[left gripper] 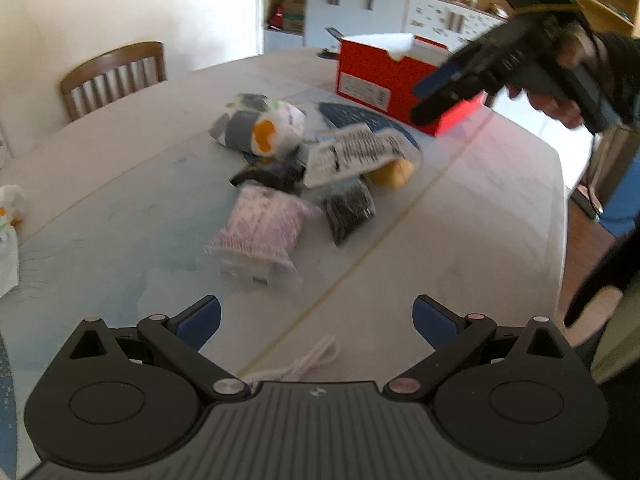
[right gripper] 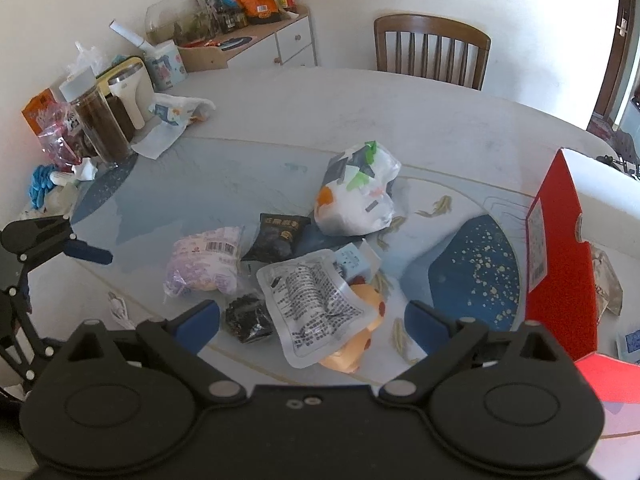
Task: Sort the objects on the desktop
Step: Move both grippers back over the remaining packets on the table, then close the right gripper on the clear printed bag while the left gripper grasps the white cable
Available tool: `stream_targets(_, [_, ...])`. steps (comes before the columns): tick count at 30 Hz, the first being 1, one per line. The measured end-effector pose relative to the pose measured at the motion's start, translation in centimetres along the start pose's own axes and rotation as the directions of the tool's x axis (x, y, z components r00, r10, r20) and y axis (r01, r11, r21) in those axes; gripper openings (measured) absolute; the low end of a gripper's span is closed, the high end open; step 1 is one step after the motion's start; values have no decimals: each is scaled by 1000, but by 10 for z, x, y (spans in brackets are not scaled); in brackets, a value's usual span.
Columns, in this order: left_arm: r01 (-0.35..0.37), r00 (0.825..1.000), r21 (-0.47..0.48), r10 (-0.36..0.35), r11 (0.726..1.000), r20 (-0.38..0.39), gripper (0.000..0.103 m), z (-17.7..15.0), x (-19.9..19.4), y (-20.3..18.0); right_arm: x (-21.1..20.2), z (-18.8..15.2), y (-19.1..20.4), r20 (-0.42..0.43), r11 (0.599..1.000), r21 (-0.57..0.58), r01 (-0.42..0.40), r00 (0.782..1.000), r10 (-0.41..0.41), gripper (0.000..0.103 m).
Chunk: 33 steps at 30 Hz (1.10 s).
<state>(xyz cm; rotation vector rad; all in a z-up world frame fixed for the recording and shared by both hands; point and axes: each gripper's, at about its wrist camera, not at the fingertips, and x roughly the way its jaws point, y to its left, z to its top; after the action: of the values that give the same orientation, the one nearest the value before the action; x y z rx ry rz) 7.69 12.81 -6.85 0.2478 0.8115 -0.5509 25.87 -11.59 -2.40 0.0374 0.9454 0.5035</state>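
A pile of packets lies mid-table: a purple-and-white packet (left gripper: 256, 236) (right gripper: 204, 264), a clear pouch with black print (left gripper: 356, 152) (right gripper: 316, 304), a white printed bundle with an orange patch (left gripper: 260, 124) (right gripper: 356, 196), a black packet (right gripper: 280, 236), a small black crinkled packet (left gripper: 348, 212) (right gripper: 248, 318) and a yellow toy (left gripper: 394, 172) (right gripper: 356, 344) under the pouch. A red open box (left gripper: 372, 80) (right gripper: 556, 248) stands beside the pile. My left gripper (left gripper: 316, 320) is open, short of the purple packet. My right gripper (right gripper: 312, 322) (left gripper: 436, 92) hovers open above the clear pouch, empty.
A wooden chair (left gripper: 112, 76) (right gripper: 432, 52) stands at the far side of the white table (right gripper: 400, 120). Jars, a bottle and bags (right gripper: 100, 120) crowd one table corner. A white cable (left gripper: 312, 360) lies under my left gripper. The table edge (left gripper: 560, 200) drops off at right.
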Motion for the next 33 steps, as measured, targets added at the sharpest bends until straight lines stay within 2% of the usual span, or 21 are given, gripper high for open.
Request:
stream_targets(5, [14,1000,24,-13,1000,-25,102,-11,5,4,9,1,3,-21,1000,-22,16,1000,-16,98])
stream_targets(10, [21,999,33,-20,999,-29,102,-15,6,6,21,2,9,-62,994,-87,72,995,-78,94])
stream_targets(20, [30,999,51,-29,998,-29,101,-17,10,8,37,10,23,-125,975,-215,60,988,-89,83])
stream_targets(29, [34,999,37,-32,999,-36,93,-18,13,15,47,14,29,-184,953,-300,28,979,-87,74])
stream_targets(33, [36,999,38,-34,999,-39,87,-19,14,16,54,18,34,-201,933,-359,18,975,-96,73])
